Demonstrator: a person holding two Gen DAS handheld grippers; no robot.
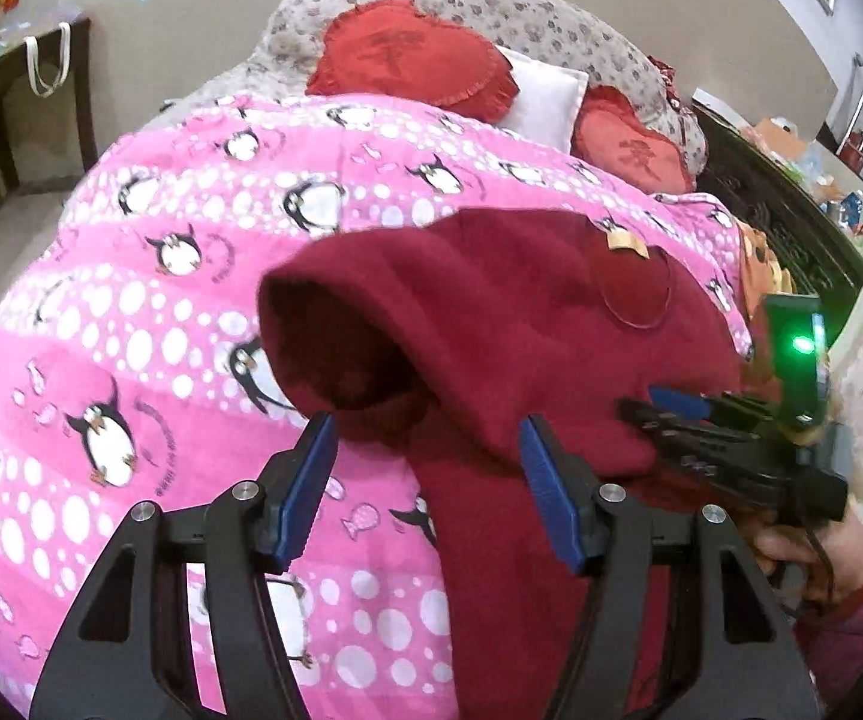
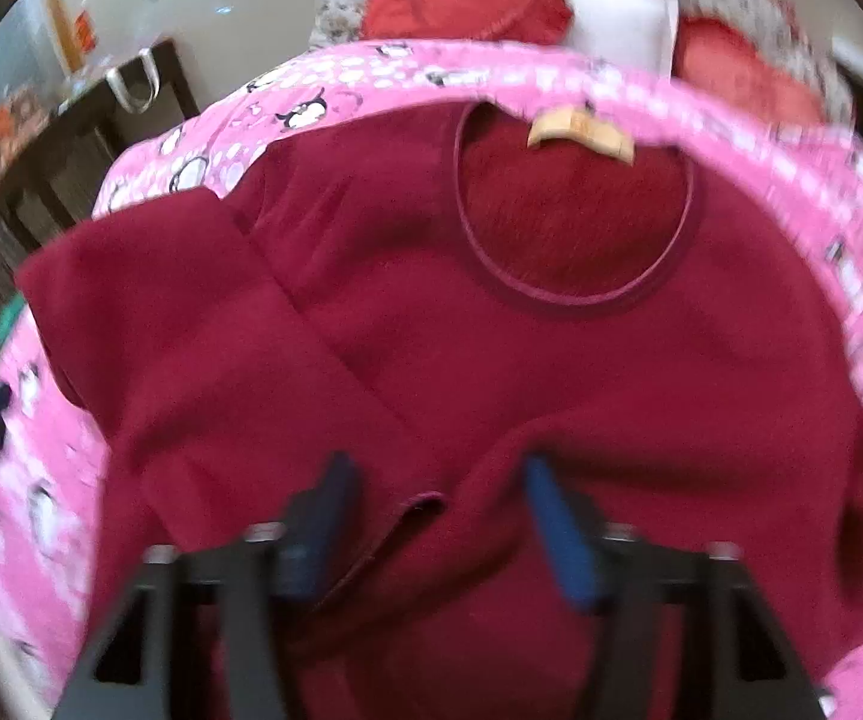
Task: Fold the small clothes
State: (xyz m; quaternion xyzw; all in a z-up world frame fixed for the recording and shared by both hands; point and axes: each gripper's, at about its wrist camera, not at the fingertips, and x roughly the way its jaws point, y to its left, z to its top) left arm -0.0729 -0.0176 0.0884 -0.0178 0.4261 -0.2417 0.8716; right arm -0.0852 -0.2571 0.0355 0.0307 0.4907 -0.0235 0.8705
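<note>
A dark red fleece top [image 1: 491, 324] lies on a pink penguin-print quilt [image 1: 131, 312]. Its round neckline with a tan label [image 2: 578, 132] points toward the pillows. A sleeve cuff [image 1: 335, 348] gapes open just beyond my left gripper [image 1: 425, 444], which is open with blue pads and holds nothing. My right gripper [image 2: 437, 480] is open above the top's lower part [image 2: 431, 396], next to a folded hem edge; this view is blurred. The right gripper also shows in the left wrist view [image 1: 671, 414], low over the top's right side.
Two red heart cushions [image 1: 413, 60], a white pillow [image 1: 545, 96] and a floral bolster [image 1: 491, 0] lie at the head of the bed. A dark wooden table [image 1: 11, 96] stands at the left. A dark carved bed frame [image 1: 791, 228] and clutter are at the right.
</note>
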